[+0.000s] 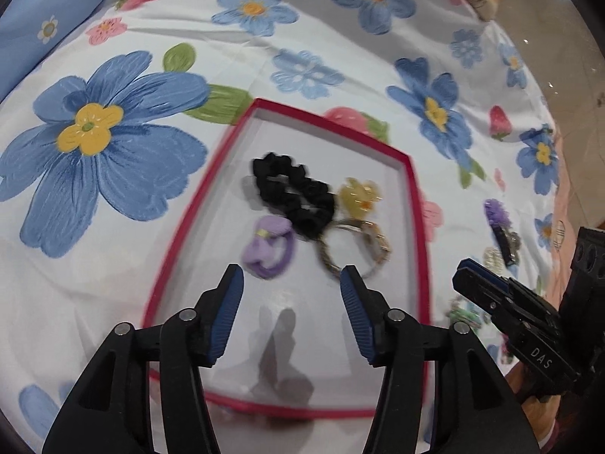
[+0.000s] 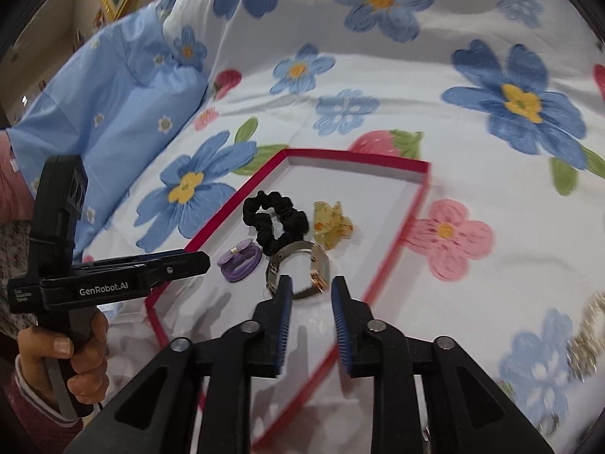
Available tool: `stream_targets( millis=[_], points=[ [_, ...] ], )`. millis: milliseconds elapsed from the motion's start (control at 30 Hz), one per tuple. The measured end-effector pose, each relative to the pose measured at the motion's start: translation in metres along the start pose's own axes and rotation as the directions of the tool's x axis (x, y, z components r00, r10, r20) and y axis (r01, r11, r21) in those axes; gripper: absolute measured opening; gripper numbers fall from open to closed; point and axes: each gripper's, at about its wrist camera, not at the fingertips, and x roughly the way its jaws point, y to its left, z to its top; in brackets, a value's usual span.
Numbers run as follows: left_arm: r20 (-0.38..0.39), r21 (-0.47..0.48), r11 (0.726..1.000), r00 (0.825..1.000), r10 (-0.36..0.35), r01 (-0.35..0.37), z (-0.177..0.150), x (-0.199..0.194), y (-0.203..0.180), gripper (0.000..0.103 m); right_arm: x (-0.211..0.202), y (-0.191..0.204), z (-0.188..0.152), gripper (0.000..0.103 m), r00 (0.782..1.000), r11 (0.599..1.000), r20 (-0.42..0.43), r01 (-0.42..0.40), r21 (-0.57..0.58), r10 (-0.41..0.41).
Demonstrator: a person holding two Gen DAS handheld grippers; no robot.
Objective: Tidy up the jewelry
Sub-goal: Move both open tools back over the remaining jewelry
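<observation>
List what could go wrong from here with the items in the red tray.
1. The watch touches the black scrunchie; lifting either might drag the other.
2. Pieces still lie on the floral sheet beside the red tray, like the purple clip, and could snag or get overlooked.

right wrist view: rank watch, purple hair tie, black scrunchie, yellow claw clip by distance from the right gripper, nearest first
From the right gripper, all inside the red box:
1. Watch, just beyond the fingertips, centre.
2. Purple hair tie, off to the left.
3. Black scrunchie and yellow claw clip, too close to call; scrunchie behind the watch on the left, clip behind on the right.
</observation>
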Motion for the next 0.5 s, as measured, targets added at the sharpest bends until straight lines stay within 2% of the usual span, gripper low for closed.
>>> stream_targets(
  millis=[100,233,500],
  points=[
    [0.028,0.015,0.999,0.999,-0.031,0.031,-0.008,-0.012,-0.015,0.059,-0.025,-0.008,-0.009,0.031,0.999,1.0,0.034,0.011,0.026,-0.012],
    [0.076,0.042,0.996,0.994,-0.08,0.077,-0.021,-0.027,-0.037,0.065,-0.062,-0.023,-0.024,0.04,0.995,0.997,0.092,0.028,0.068,-0.034],
    [0.052,0.1,0.988,0.991,-0.122,0.116,-0.041,-0.033,-0.07,0.066,-0.115,-0.048,-0.052,0.042,0.982,0.988,0.158,0.082,0.127,-0.102]
  ],
)
